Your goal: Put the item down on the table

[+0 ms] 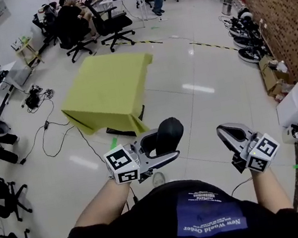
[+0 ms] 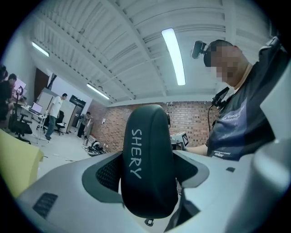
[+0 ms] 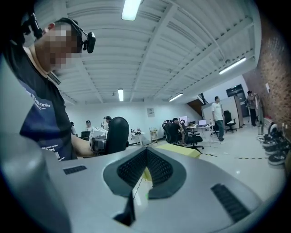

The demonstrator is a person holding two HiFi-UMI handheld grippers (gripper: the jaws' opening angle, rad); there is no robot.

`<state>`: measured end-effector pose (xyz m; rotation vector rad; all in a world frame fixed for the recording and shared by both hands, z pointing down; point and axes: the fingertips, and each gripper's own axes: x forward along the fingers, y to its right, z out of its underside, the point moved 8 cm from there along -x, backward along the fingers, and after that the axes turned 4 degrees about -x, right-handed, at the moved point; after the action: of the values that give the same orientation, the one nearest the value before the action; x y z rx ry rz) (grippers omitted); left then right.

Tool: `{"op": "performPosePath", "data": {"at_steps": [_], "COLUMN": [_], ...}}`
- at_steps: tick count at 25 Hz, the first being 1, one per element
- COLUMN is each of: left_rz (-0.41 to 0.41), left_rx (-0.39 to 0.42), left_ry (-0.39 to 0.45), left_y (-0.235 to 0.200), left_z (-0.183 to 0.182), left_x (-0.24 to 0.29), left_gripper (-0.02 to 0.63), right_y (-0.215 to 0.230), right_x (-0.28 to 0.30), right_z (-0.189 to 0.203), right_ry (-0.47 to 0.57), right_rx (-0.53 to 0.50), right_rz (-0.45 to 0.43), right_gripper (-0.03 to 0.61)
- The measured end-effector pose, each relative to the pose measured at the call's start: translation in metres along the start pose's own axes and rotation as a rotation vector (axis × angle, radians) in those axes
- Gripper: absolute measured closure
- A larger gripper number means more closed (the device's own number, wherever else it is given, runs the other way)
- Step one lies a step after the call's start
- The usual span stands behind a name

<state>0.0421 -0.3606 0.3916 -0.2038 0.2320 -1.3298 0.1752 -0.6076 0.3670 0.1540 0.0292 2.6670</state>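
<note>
One smooth oval black case [image 2: 148,159] clamped in left tongs [image 1: 167,143].

Case [image 1: 170,133]: matte black, white "SHERY" lettering down one side. Left gripper [image 1: 159,145], right gripper [image 1: 231,136]: light grey shells, black dimpled pads. Marker cubes [image 1: 122,166]: black-and-white square patterns, green tab on the left one. Table [image 1: 106,89]: draped in plain yellow-green cloth. Floor [image 1: 186,69]: glossy white tile, crossed by black-and-yellow striped tape [image 1: 210,44]. Wall [image 1: 282,1]: red-brown brick. Shirt [image 1: 155,217]: dark, blue patch with white print. Office chairs [image 1: 112,22]: black.
</note>
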Motion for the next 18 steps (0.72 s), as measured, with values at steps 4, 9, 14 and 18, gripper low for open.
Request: {"op": "performPosePath", "data": {"at_steps": [4,9,14,18], "left_rz": [-0.03,-0.046,-0.105,-0.193], "left_rx": [-0.002,0.006,0.004,-0.005], "left_ry": [0.029,0.04,0.055,0.07], "left_y": [-0.064,-0.136,-0.191,-0.22], "left_z": [-0.024,-0.054,-0.074,-0.083], "left_x": [-0.03,-0.061,-0.094,-0.113], "left_gripper": [0.285,0.284,0.285,0.285], "right_y": [0.027,0.06,0.082,0.106], "right_x": [0.08,0.169,0.244,0.291], "right_z": [-0.015,-0.031,-0.042,-0.047], "right_ry": [-0.012,-0.008,-0.016,-0.026], "right_rx": [-0.018,-0.029,-0.031,-0.037], "right_rz": [-0.037,-0.069,-0.136,-0.214], "right_gripper": [0.59,0.591,0.591,0.591]}}
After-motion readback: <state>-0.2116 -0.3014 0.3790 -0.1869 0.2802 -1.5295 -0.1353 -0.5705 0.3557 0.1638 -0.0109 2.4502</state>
